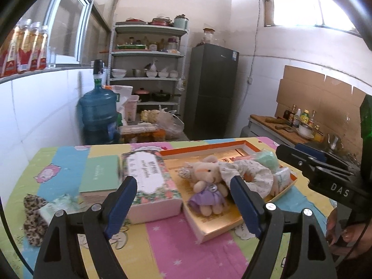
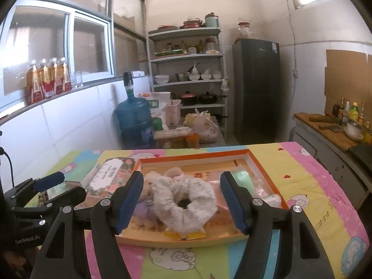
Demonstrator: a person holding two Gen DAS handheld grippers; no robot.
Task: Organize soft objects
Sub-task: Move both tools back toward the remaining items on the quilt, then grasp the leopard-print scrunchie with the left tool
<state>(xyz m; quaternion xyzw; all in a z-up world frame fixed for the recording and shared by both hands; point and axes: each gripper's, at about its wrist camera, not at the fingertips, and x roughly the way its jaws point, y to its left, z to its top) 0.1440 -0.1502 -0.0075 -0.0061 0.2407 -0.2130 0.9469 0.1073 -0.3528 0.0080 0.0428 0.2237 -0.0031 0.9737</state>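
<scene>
Both my left gripper (image 1: 183,200) and right gripper (image 2: 181,202) hang released and empty, so next I fetch the leopard cloth (image 1: 32,211) for the tray (image 1: 287,187).

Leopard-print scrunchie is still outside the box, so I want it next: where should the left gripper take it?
Probably from above with the left gripper. The leopard-print scrunchie lies flat on the tablecloth; pinch its bare left part, since a pale packet overlaps its right edge.
</scene>
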